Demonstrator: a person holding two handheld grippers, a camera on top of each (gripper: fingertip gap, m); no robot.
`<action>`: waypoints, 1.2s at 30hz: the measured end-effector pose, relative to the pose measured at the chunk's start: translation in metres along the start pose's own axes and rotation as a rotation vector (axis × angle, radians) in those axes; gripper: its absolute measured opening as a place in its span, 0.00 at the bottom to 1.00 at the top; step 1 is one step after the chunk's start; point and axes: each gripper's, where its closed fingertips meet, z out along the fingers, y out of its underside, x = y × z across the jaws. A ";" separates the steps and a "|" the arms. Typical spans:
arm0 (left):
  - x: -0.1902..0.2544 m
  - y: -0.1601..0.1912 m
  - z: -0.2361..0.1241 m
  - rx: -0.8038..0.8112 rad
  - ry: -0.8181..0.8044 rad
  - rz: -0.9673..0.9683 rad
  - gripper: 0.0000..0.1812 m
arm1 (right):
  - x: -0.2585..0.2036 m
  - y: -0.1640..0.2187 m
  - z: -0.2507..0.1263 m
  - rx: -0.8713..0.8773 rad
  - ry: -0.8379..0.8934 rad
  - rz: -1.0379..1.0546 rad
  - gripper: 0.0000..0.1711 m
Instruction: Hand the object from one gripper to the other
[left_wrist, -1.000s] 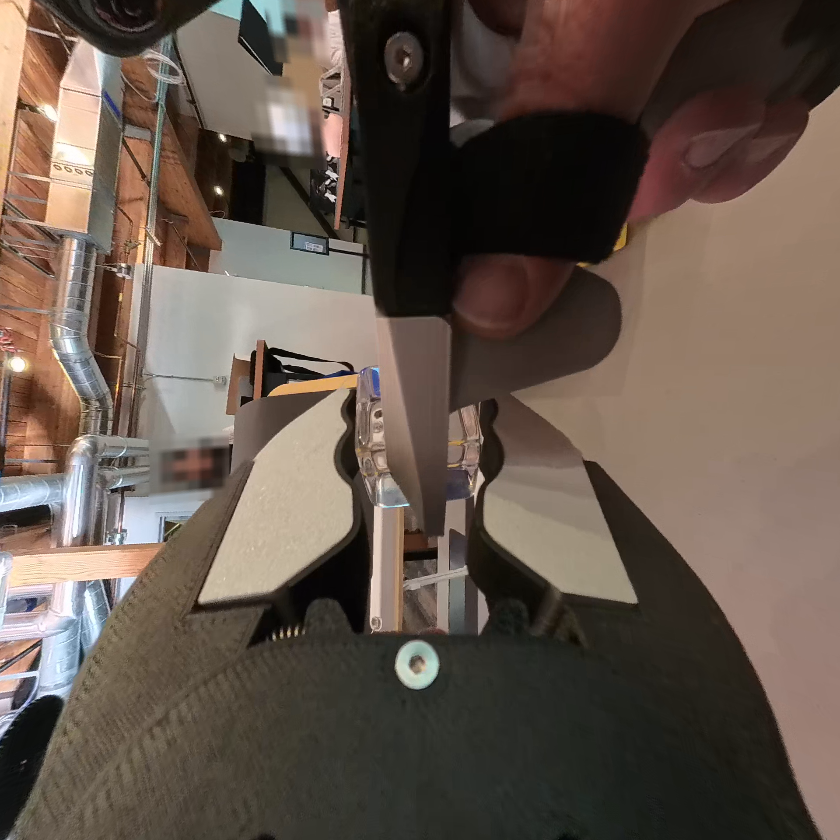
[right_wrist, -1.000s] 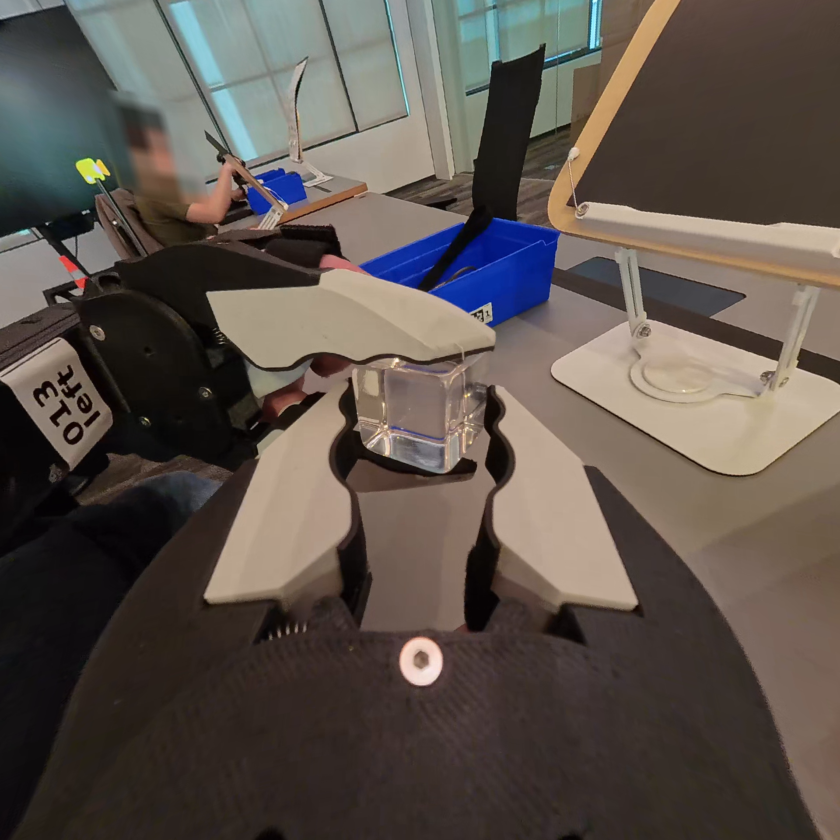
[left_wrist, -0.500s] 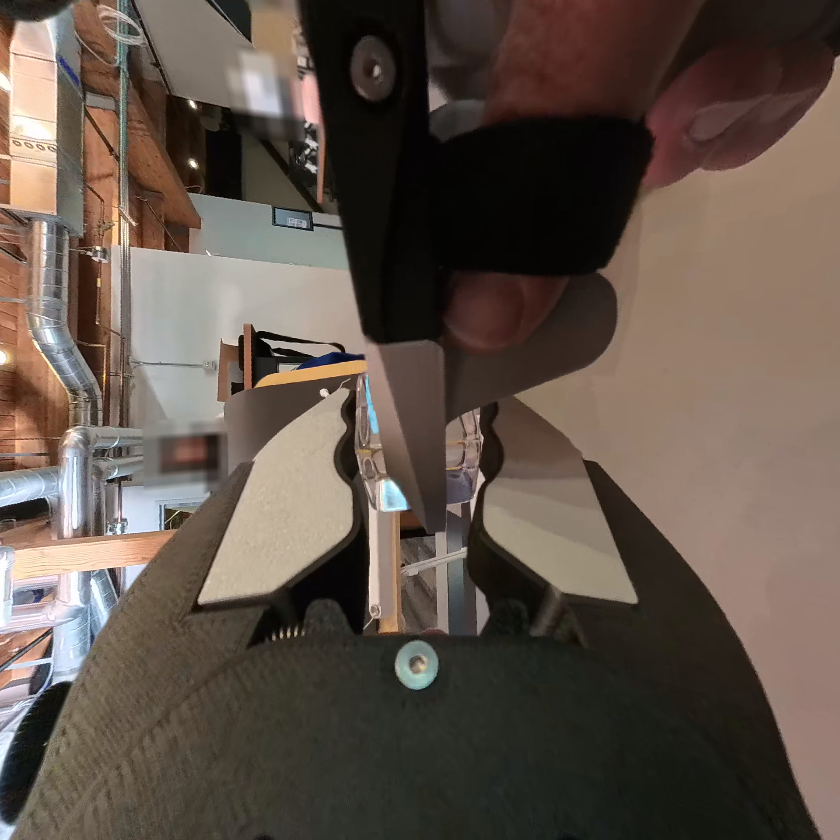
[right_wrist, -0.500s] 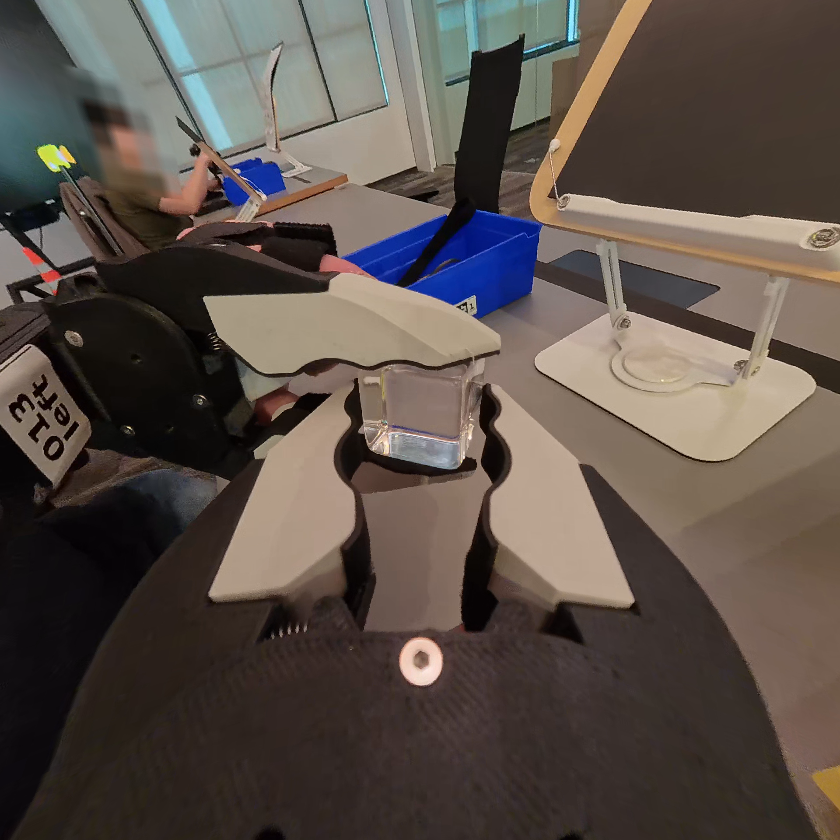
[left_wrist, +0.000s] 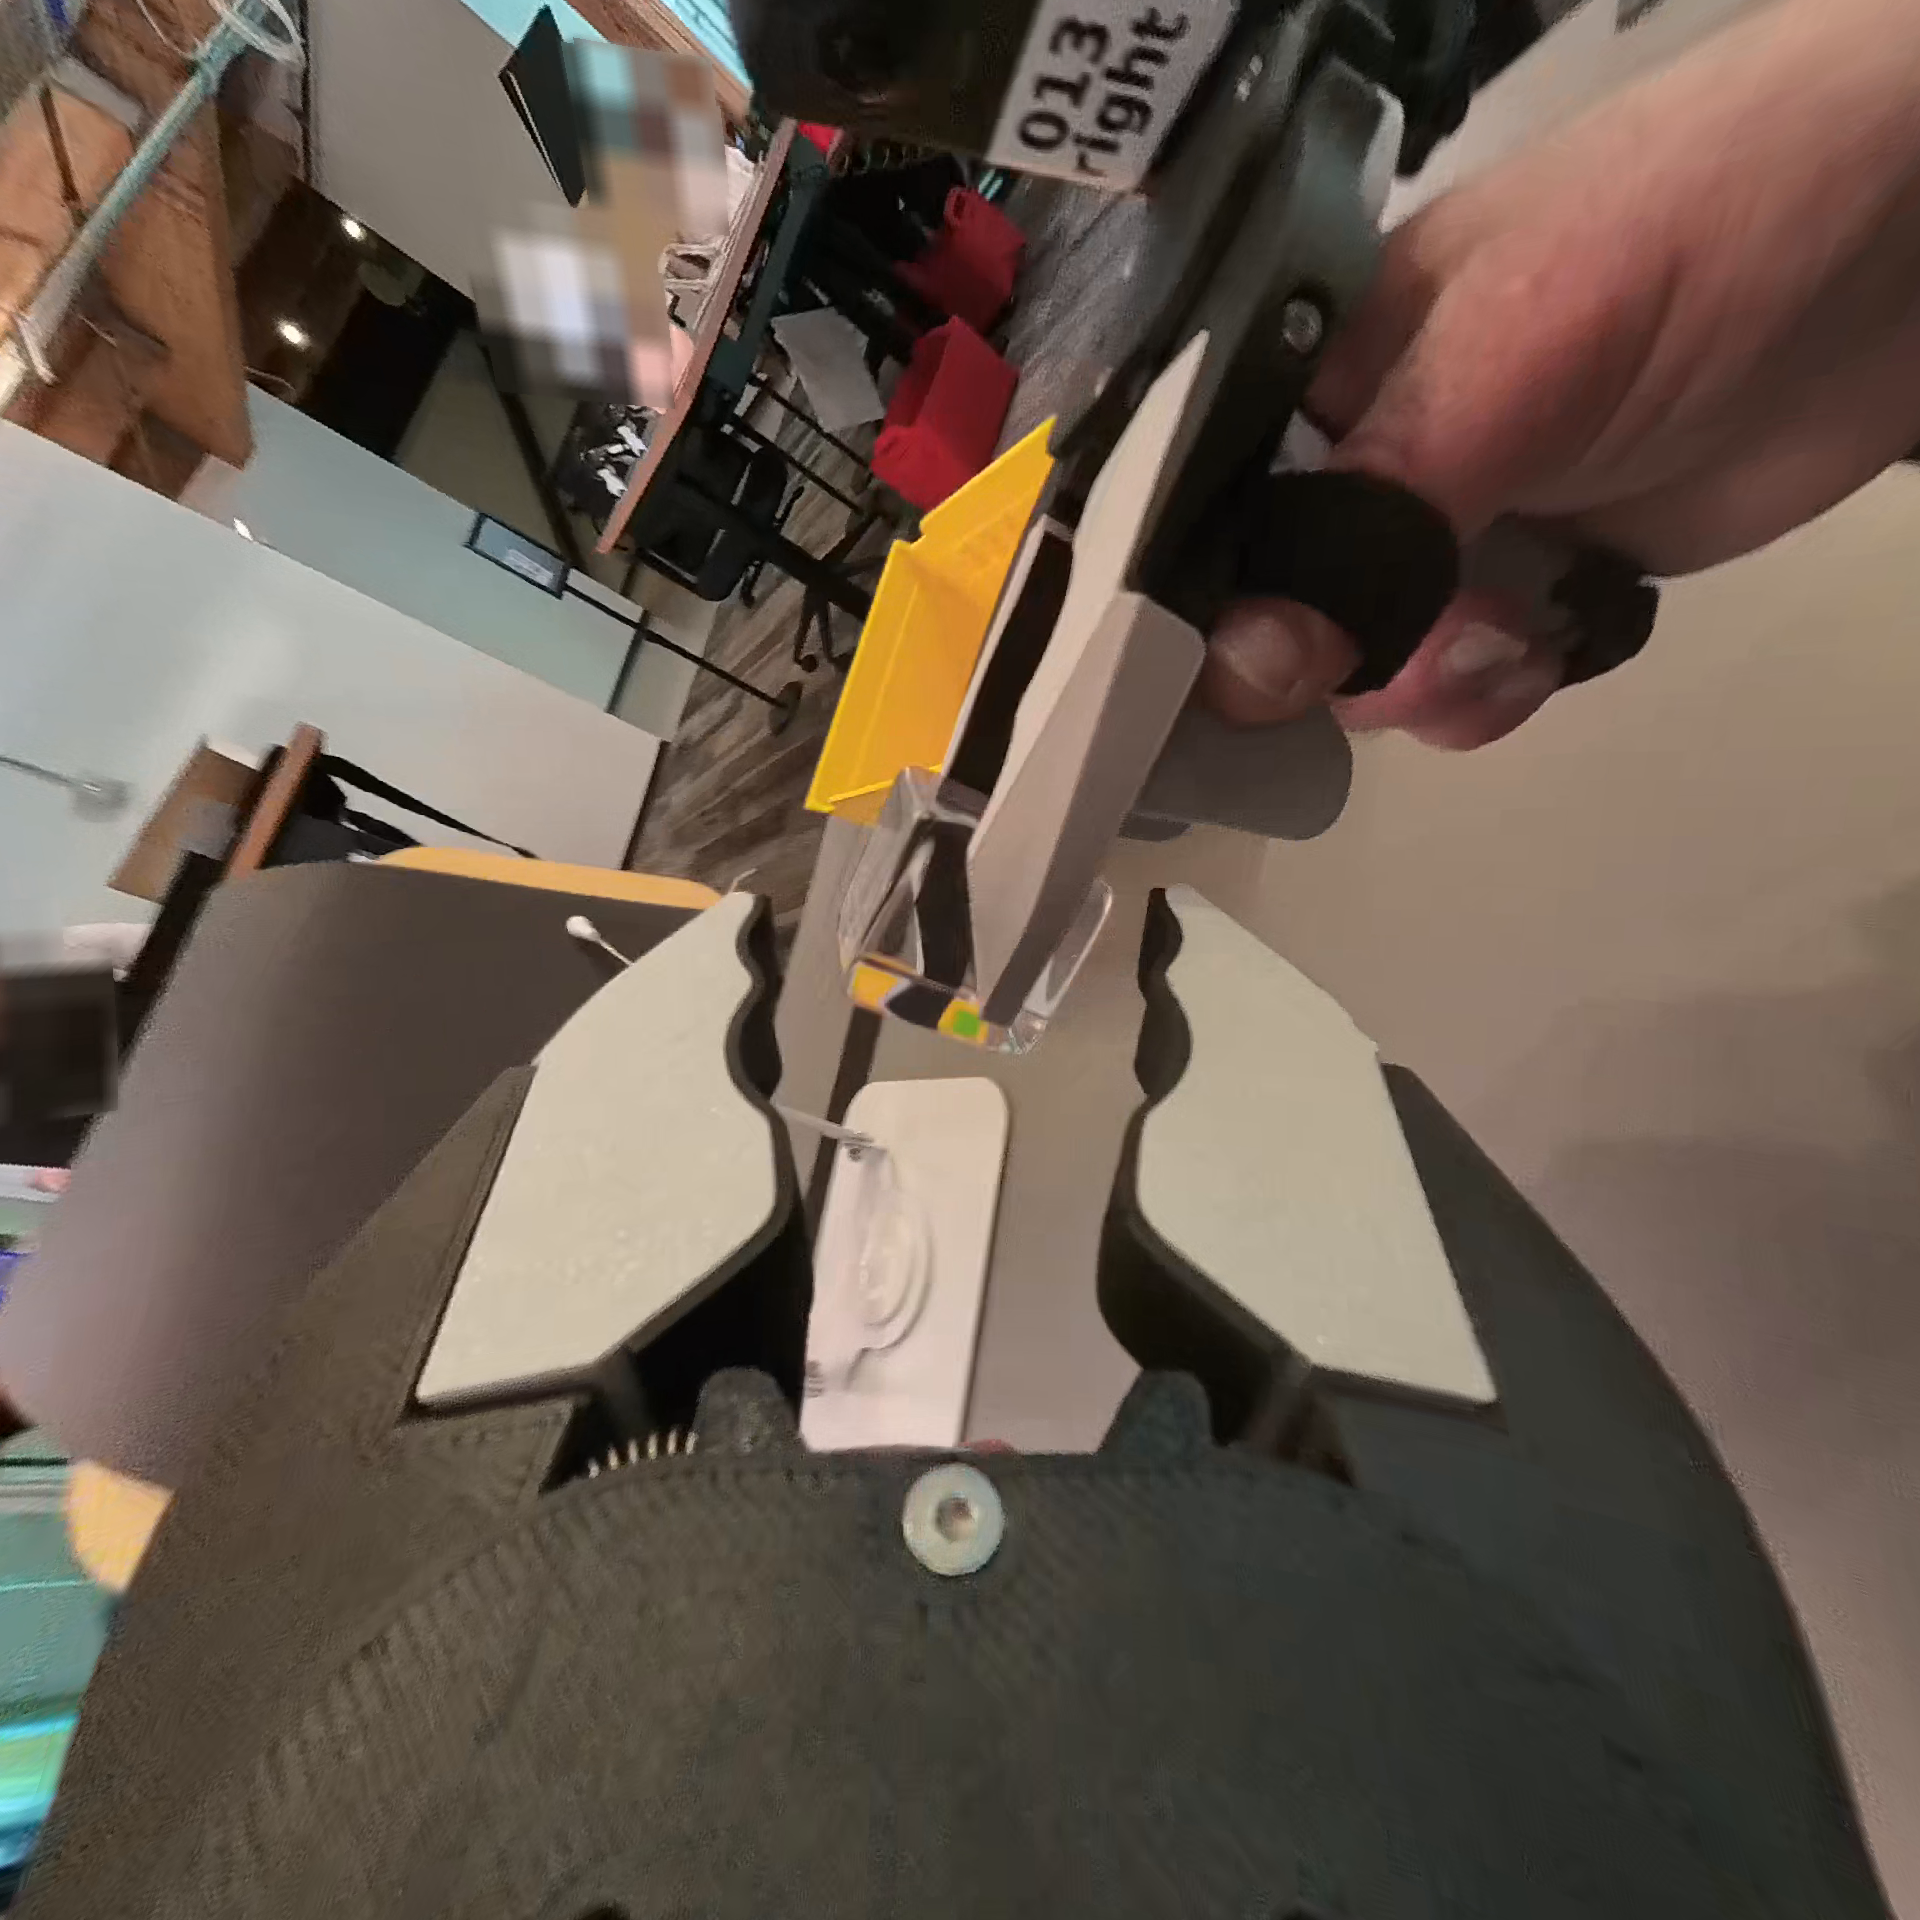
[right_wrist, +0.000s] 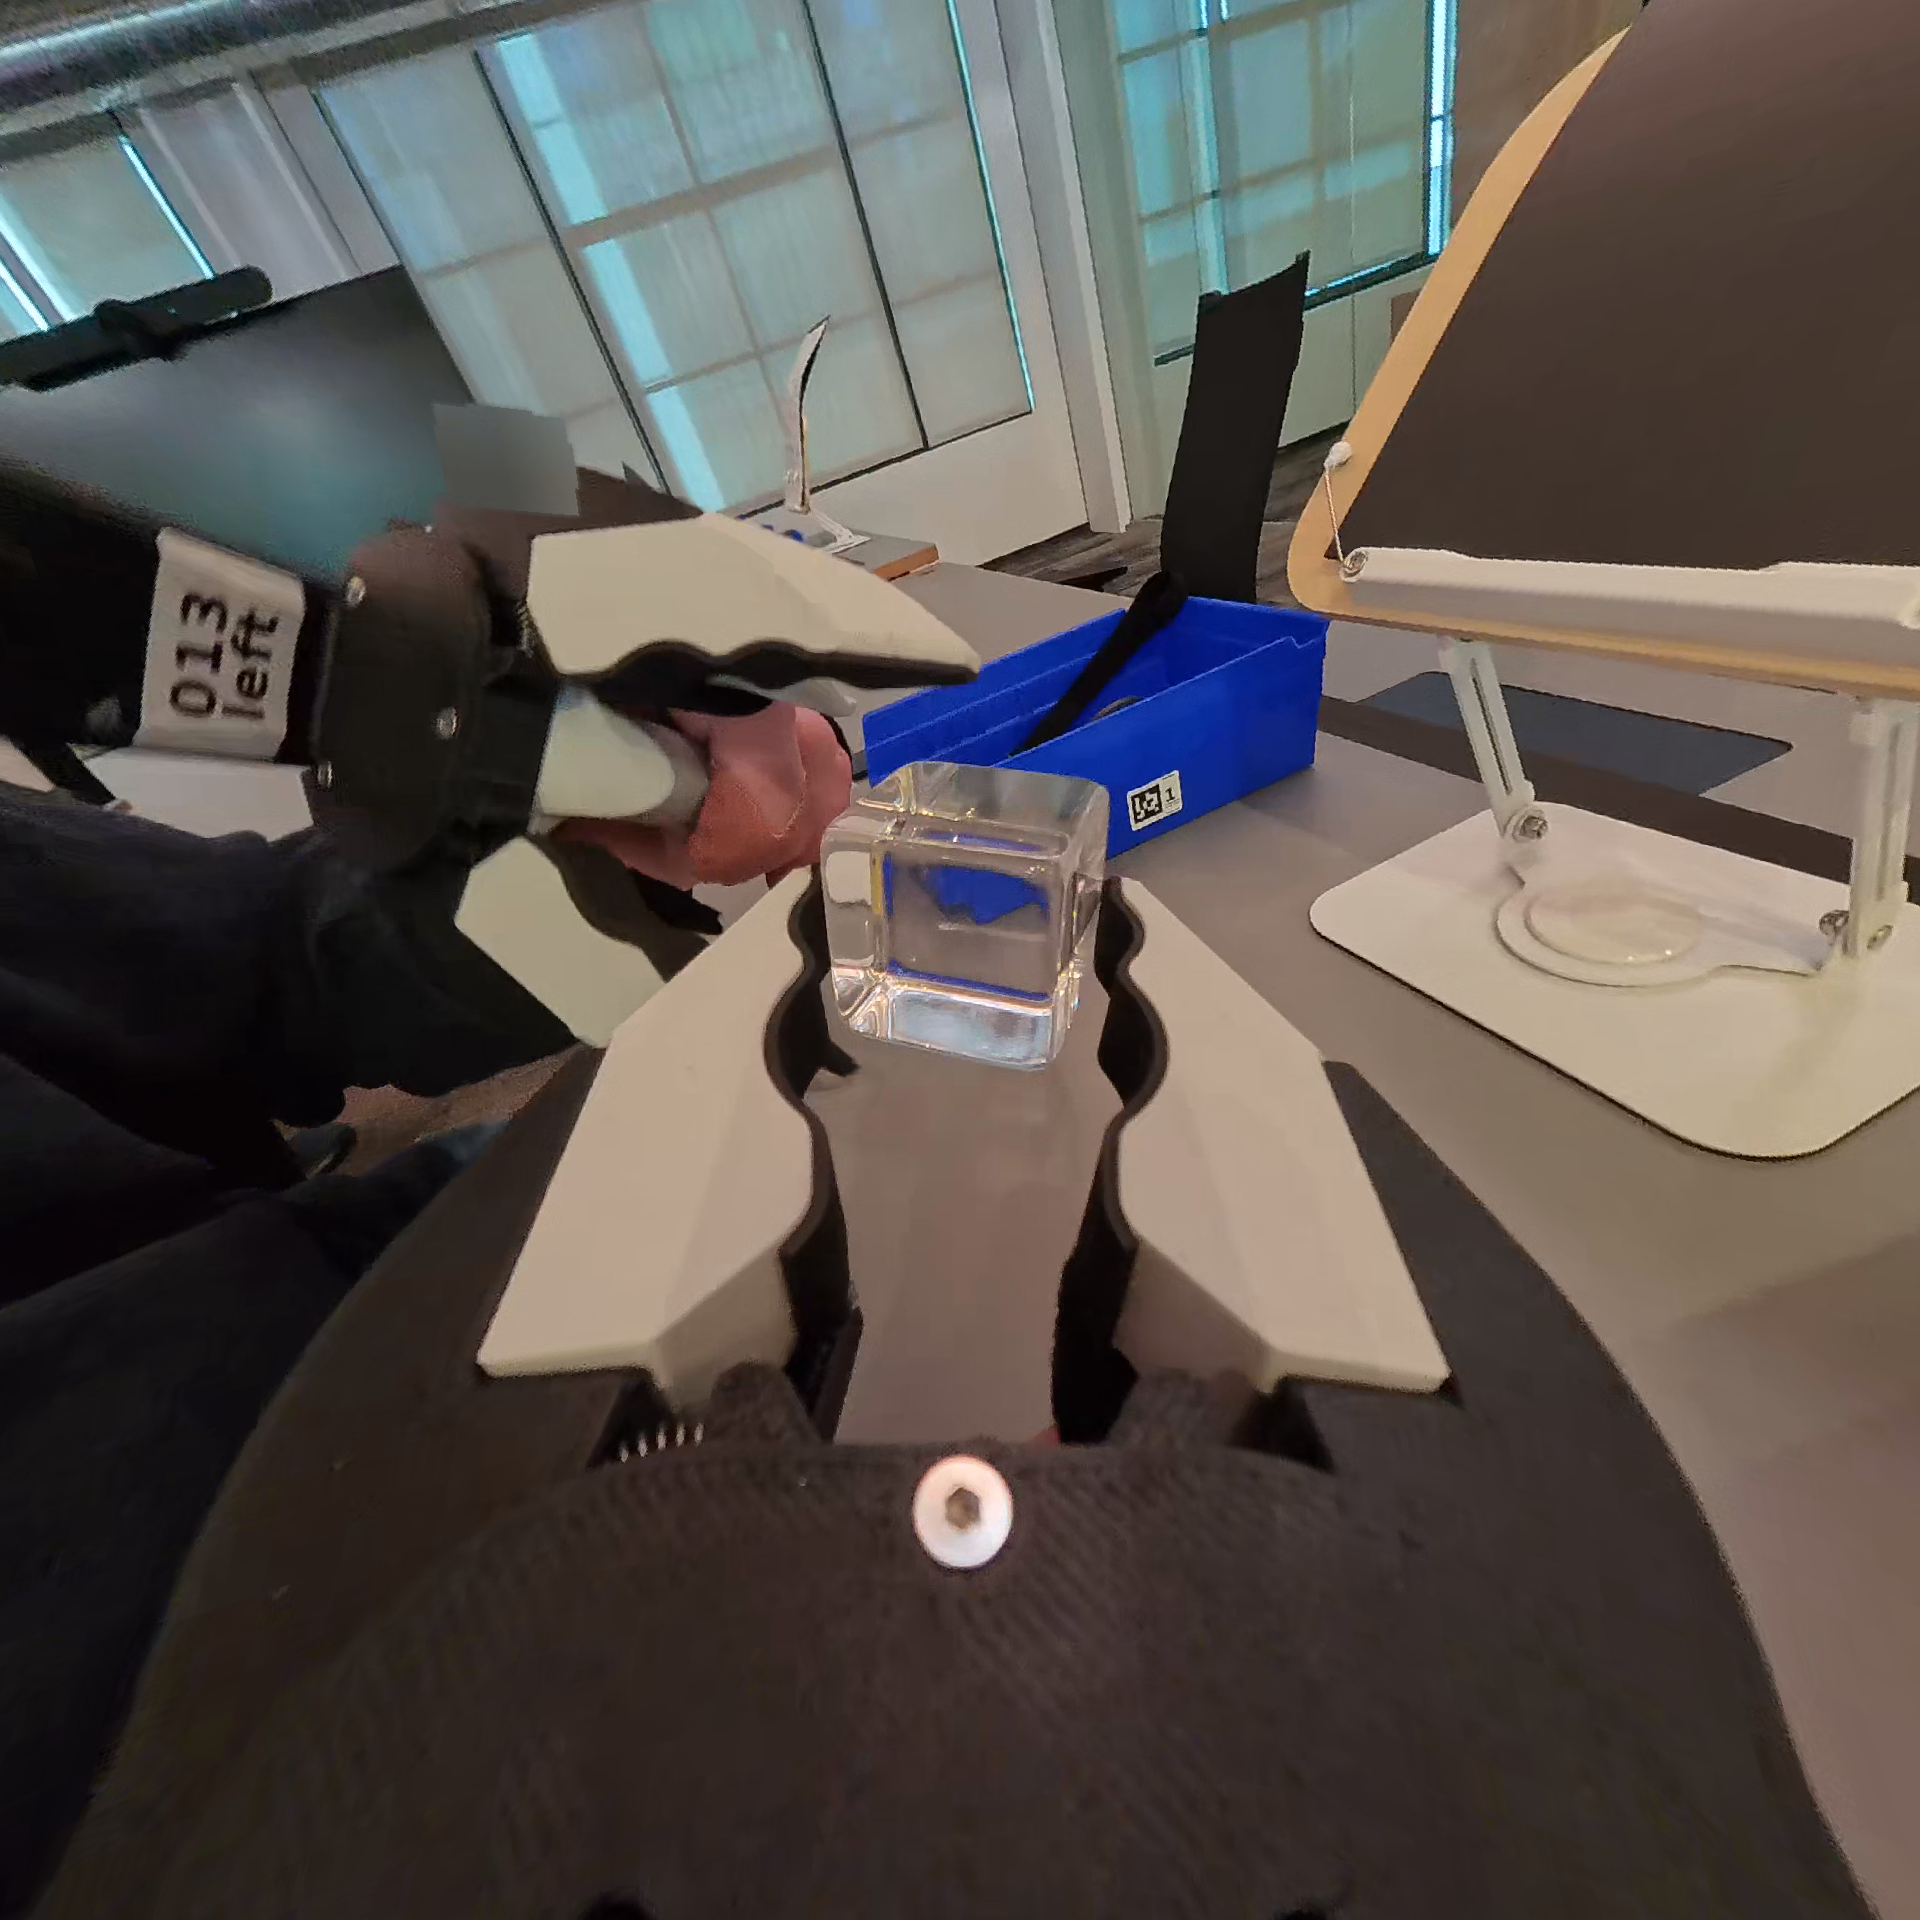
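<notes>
A clear cube (right_wrist: 961, 914) is clamped between the fingertips of my right gripper (right_wrist: 958, 906), held above the grey table (right_wrist: 1558, 1247). My left gripper (right_wrist: 800, 831) is open and empty, a short way to the left of the cube, not touching it. In the left wrist view my left gripper (left_wrist: 956, 930) stands wide open, with the cube (left_wrist: 914, 935) just ahead of its tips. The right gripper (left_wrist: 977, 977) comes in from the upper right, shut on the cube, with a hand (left_wrist: 1558, 343) on its grip.
A blue bin (right_wrist: 1195, 707) holding a black strap stands on the table behind the cube. A white stand (right_wrist: 1610, 997) carrying a tilted dark board is at the right; its base shows in the left wrist view (left_wrist: 914, 1205). A yellow bin (left_wrist: 925, 623) lies farther off. My two grippers' fingertips are within a few centimetres of each other.
My left gripper has opened, let go of the cube and drawn back from it. My right gripper stays shut on the cube and now holds it alone.
</notes>
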 end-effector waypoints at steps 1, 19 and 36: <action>-0.001 -0.001 -0.002 0.019 0.021 -0.057 0.38 | -0.001 -0.001 -0.001 0.009 -0.013 -0.015 0.28; 0.007 -0.032 -0.024 0.416 0.617 -0.881 0.37 | -0.044 0.016 -0.014 -0.142 -0.417 -0.205 0.29; 0.018 -0.036 -0.018 0.404 0.565 -0.807 0.24 | -0.046 0.009 -0.012 -0.072 -0.454 -0.162 0.27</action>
